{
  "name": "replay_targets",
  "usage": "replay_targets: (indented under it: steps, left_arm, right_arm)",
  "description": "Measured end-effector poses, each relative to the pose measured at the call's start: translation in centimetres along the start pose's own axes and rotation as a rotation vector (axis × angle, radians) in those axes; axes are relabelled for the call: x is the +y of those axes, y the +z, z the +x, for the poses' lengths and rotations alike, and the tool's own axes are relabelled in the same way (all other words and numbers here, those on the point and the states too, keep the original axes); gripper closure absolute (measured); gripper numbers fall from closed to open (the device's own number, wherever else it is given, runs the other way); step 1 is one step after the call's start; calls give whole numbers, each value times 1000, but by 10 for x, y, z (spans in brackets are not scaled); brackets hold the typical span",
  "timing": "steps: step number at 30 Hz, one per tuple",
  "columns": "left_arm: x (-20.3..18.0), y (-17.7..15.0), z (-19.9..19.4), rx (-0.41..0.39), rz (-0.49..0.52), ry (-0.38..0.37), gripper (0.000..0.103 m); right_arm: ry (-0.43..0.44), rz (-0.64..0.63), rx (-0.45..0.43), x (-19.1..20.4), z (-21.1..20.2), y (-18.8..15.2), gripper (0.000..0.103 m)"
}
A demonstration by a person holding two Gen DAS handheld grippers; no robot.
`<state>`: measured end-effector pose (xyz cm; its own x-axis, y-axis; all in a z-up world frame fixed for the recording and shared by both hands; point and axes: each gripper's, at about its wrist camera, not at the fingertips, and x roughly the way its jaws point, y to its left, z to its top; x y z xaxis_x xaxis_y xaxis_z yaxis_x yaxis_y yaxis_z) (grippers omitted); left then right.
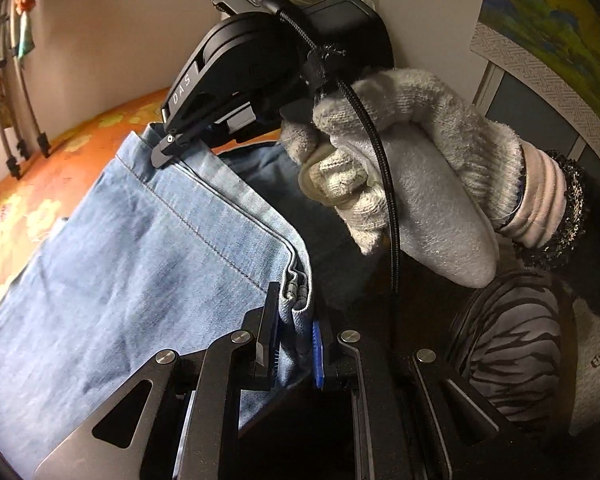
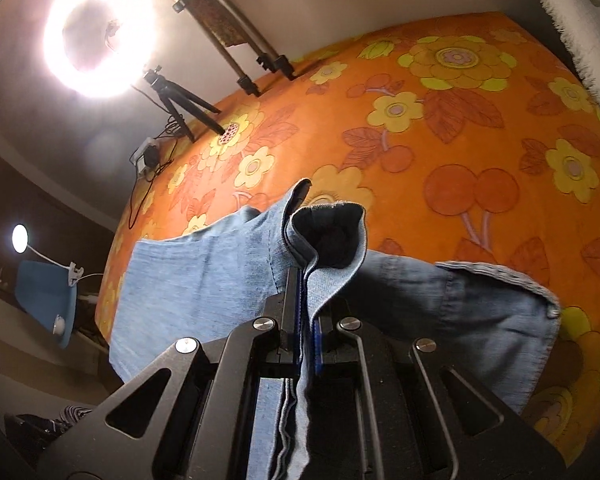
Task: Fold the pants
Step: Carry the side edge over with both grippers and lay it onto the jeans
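Nearest to me, my left tongs (image 1: 294,332) are clenched on a bunched hem of the pants (image 1: 140,248), the pale denim pinched between the blue pads. My right tongs (image 2: 309,312) are likewise clenched on a fold of the same cloth, with layered edges running down between the jaws. In the left view, my gloved right hand (image 1: 404,184) grips the other tool, whose tip sits on the seam further up.

Beyond the tongs, the pants hang from both grips and spread out, part of them draped over the orange flowered bedspread (image 2: 460,120). A dark inner opening of the leg (image 2: 328,236) stands up just past my right tongs, and a hemmed edge with a rivet (image 2: 554,312) lies off to the right.

I judge I am carrying one end over to lay it down. To do it well, I should keep both grips firm and level, hold the edge taut between them so it lands straight, and lower it evenly before letting go.

Farthest off stand a ring light (image 2: 100,36) and tripod legs (image 2: 256,60).
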<state>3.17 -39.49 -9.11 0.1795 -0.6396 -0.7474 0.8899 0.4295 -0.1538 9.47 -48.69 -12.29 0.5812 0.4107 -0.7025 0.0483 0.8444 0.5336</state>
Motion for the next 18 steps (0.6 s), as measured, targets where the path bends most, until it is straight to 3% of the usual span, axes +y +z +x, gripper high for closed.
replay_targets:
  steps: [6,10,13,15,18]
  left_arm:
    - [-6,7,15,-9,2,-14,92]
    - [-5,2,25,21,-7,-12,92]
    - [-9,-2,29,30,3,-12,92]
    - [-12,-3,30,39,19,-7,92]
    - [-20,-2,37,50,43,8,92]
  right_arm:
    - [-25,5,-17,-18,-6,3,98]
    - [30,-17,24,-24,-2,6,97]
    - [86,45,20,-38,-6,10,88]
    - [96,80,-3,-46,-9,16,65]
    - [142,132,-9,-52,-8,25,61]
